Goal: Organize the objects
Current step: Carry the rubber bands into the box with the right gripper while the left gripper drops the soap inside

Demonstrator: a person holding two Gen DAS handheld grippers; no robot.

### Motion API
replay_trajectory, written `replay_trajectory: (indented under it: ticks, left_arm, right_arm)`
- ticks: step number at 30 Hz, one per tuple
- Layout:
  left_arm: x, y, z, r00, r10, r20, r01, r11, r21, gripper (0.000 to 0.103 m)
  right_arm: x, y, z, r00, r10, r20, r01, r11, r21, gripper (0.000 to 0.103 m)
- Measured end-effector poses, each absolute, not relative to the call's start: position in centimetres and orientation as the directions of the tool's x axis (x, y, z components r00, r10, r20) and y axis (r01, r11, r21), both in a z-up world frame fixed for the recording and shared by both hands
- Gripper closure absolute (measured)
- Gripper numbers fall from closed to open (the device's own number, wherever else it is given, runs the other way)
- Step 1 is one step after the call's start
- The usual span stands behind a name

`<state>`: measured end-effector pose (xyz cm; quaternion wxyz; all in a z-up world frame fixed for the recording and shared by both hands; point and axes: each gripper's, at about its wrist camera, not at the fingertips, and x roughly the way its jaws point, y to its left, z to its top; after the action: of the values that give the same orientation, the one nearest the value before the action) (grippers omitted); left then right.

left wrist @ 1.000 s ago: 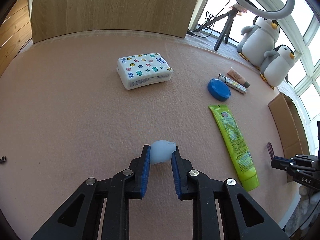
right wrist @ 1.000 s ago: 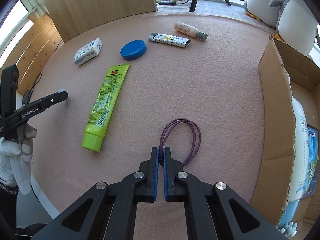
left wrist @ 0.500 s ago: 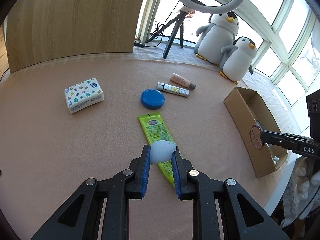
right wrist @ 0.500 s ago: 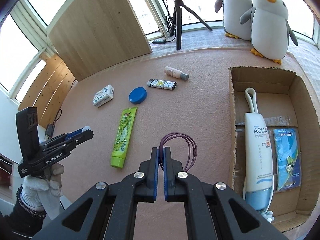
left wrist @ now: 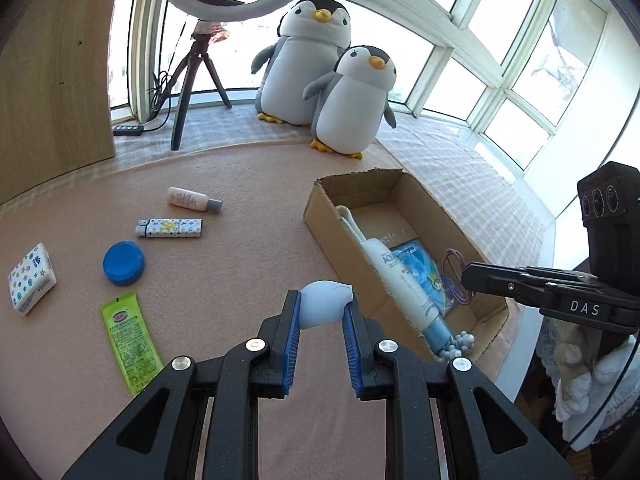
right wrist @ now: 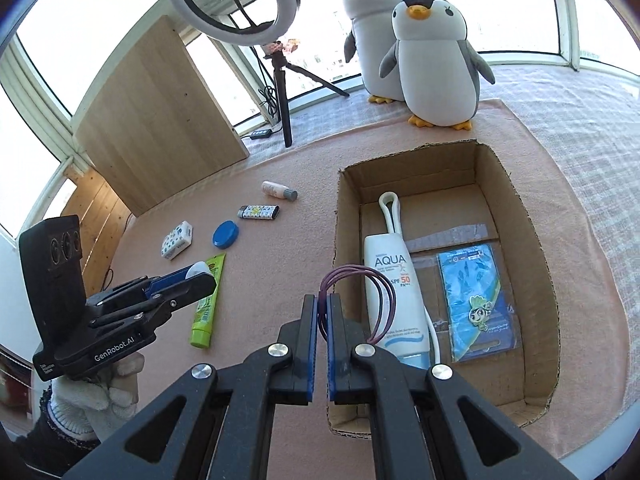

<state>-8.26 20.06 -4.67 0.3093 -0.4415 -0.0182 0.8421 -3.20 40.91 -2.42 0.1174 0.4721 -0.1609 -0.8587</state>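
Note:
My left gripper [left wrist: 322, 304] is shut on a pale blue egg-shaped sponge [left wrist: 325, 309], held above the pink table near the left wall of the cardboard box [left wrist: 320, 216]. My right gripper [right wrist: 323, 300] is shut on purple hair ties [right wrist: 380, 292], whose loops hang over the box's left wall [right wrist: 340, 240] and the white sunscreen tube [right wrist: 394, 300] inside. A blue card packet [right wrist: 478, 300] lies beside the tube. In the right wrist view the left gripper [right wrist: 200, 278] sits at the left, over the green tube [right wrist: 208, 304].
On the table to the left lie a green tube [left wrist: 130, 340], a blue lid [left wrist: 123, 262], a patterned lighter [left wrist: 170, 228], a small bottle [left wrist: 192, 201] and a tissue pack [left wrist: 30, 278]. Two plush penguins [left wrist: 348, 96] and a ring-light tripod [left wrist: 192, 80] stand behind.
Both grippers have risen and swung right toward the box. The hair ties were lifted off the table and now hang over the box's left wall. The sponge stays gripped.

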Motion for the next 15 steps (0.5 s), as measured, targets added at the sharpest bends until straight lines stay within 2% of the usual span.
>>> replay_trajectory:
  ticks: [12, 15]
  left_arm:
    - [-7.1, 30.4, -6.3, -0.315, 0.604, -0.732, -0.610, -0.719, -0.332, 0.080]
    - [-6.9, 31.3, -6.4, -0.301, 0.604, -0.738, -0.623, -0.711, -0.327, 0.071]
  right_arm:
    - [-1.8, 45.8, -4.0, -0.520, -0.308, -0.796, -0.030, -0.925, 0.378, 0.099]
    - [-1.8, 46.6, -4.0, -0.531, -0.300, -0.793, -0.049, -0.923, 0.382, 0.095]
